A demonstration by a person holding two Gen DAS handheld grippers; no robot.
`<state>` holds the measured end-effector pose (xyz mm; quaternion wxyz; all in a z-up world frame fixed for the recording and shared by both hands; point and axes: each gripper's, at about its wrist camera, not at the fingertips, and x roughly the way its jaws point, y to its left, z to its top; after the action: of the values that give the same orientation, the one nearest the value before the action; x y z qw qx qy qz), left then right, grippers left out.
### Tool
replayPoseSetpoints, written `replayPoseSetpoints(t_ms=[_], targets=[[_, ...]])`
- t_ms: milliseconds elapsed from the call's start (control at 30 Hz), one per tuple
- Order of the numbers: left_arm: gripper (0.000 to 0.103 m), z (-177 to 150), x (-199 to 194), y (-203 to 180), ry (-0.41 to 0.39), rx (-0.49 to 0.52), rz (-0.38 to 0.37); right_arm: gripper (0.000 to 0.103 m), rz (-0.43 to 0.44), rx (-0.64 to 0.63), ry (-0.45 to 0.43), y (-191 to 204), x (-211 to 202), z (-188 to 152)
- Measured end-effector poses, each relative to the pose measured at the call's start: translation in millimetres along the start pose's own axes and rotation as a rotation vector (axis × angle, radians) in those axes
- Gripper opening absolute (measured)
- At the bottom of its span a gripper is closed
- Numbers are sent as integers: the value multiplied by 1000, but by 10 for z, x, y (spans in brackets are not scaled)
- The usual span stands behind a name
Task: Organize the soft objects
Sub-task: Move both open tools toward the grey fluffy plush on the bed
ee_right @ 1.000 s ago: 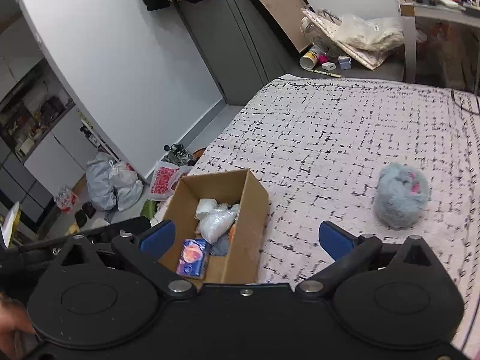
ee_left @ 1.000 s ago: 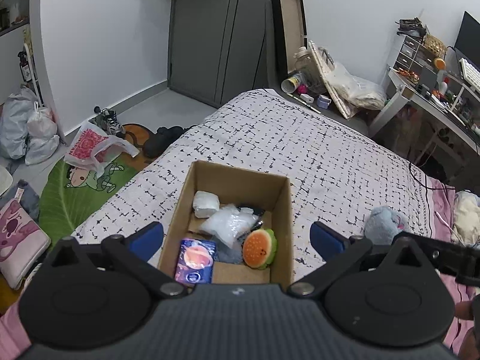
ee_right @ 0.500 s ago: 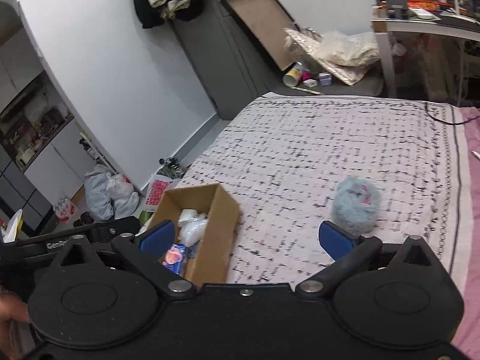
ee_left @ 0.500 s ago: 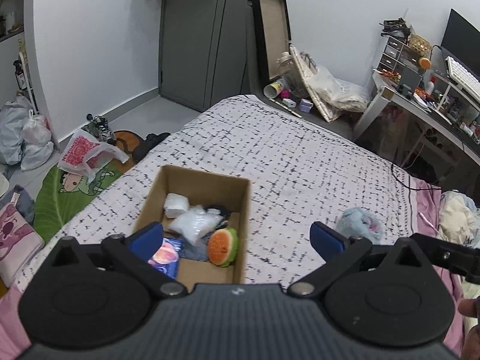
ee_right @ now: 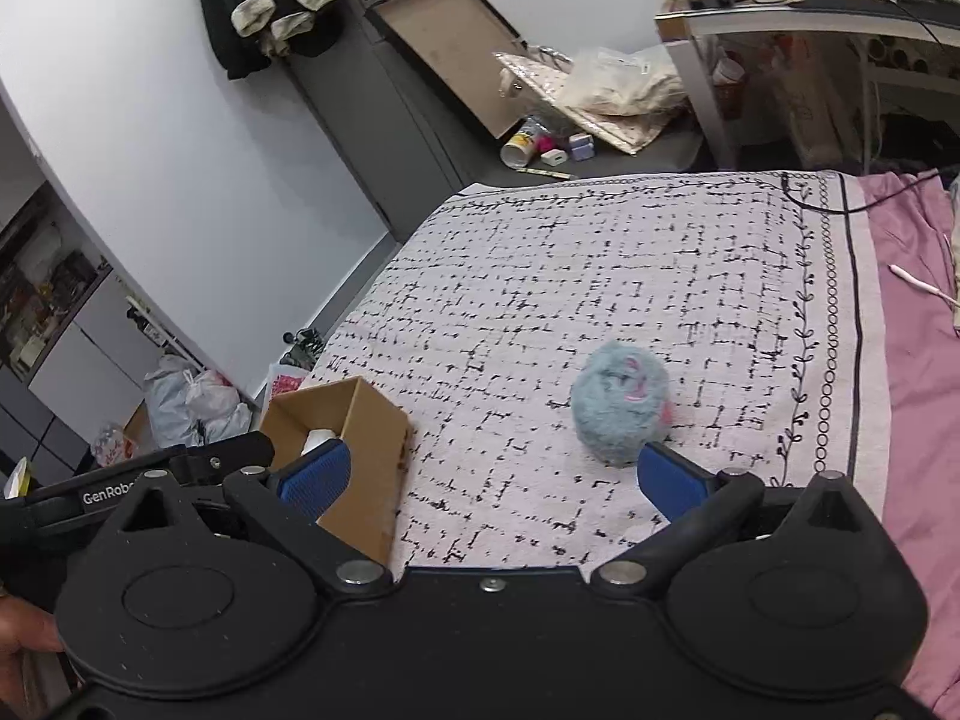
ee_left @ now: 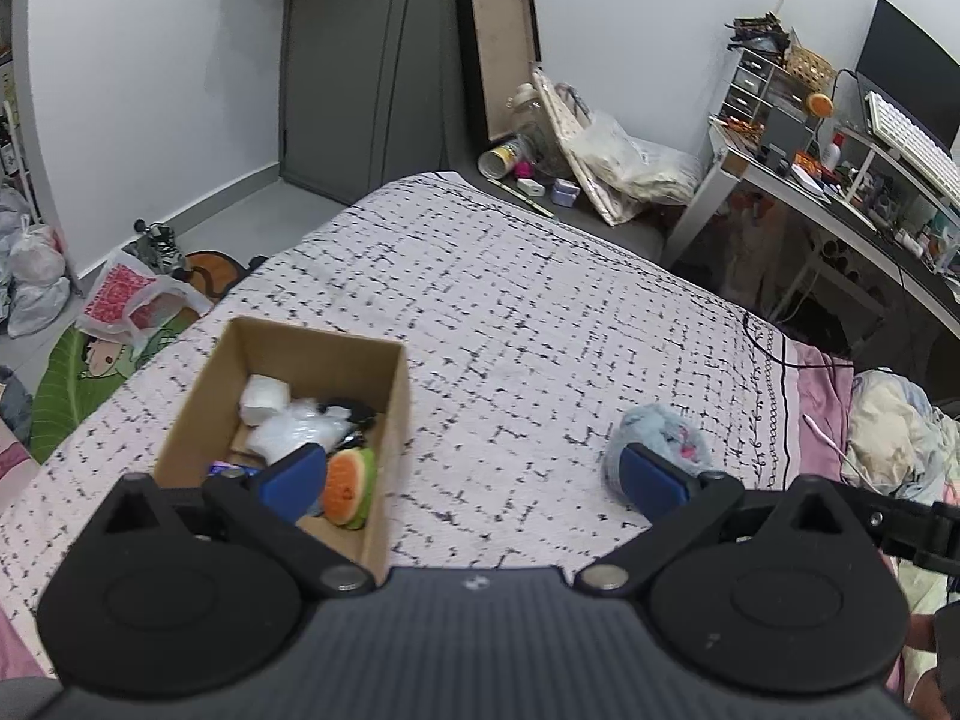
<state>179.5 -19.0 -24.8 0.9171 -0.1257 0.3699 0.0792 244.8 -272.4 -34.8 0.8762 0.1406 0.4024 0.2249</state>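
Note:
An open cardboard box (ee_left: pixel 393 414) (ee_right: pixel 372 420) sits on the patterned bedspread (ee_left: pixel 528 324) (ee_right: pixel 600 264). Inside lie a watermelon-slice plush (ee_left: pixel 349 487), a white pouch (ee_left: pixel 264 399), a clear plastic bag (ee_left: pixel 297 429) and a blue packet, mostly hidden by my finger. A fluffy grey-blue plush (ee_left: pixel 657 429) (ee_right: pixel 621 399) rests on the spread to the right of the box. My left gripper (ee_left: pixel 474 477) is open above the box's near right corner. My right gripper (ee_right: pixel 492 474) is open, and the plush sits just beyond its right finger.
The bed's left edge drops to a floor with a green mat (ee_left: pixel 66 378), bags (ee_left: pixel 129 300) and shoes. A desk (ee_left: pixel 840 192) with a monitor stands at the right. Pink bedding (ee_right: pixel 918 324) and crumpled cloth (ee_left: pixel 894 432) lie right of the spread. A grey wardrobe (ee_left: pixel 366 60) stands beyond.
Both grippers have drawn back and shifted right. The box slid left in both views, and the grey-blue plush moved closer to the right gripper's right finger.

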Motion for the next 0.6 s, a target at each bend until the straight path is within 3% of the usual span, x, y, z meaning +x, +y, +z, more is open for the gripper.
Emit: replayPoseSetpoints(t_ms=[400, 600], targets=[[102, 117, 344, -313, 24, -15, -26, 103, -5, 123, -8, -526, 56, 105], [100, 150, 601, -443, 49, -33, -77, 102, -36, 222, -21, -805, 139, 145]])
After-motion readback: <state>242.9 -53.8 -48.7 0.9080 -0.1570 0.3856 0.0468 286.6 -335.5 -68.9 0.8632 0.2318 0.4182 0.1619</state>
